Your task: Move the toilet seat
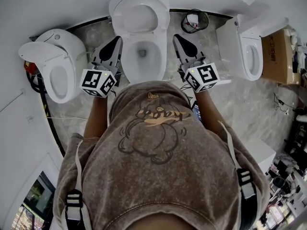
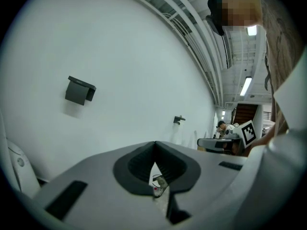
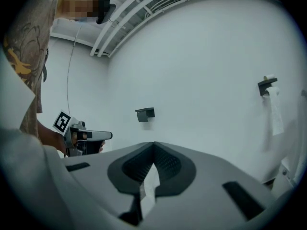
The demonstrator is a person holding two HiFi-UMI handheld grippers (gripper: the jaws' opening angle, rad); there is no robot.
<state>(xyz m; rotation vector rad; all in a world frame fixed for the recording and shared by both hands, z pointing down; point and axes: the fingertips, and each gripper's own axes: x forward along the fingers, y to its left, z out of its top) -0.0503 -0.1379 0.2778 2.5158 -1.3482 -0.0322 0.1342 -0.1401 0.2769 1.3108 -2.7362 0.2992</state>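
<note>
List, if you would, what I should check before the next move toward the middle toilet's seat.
1. Left gripper empty: ok, it is shut on nothing.
2. Right gripper empty: ok, it is shut on nothing.
3. Fingers open enough to take the seat: not ok, both pairs are closed.
4. Seat located: ok, it stands raised at the back of the toilet, beyond both grippers.
5. Grippers aimed at the seat: not ok, both gripper views show only the wall.
6. Grippers clear of the bowl's sides: cannot tell from the head view.
</note>
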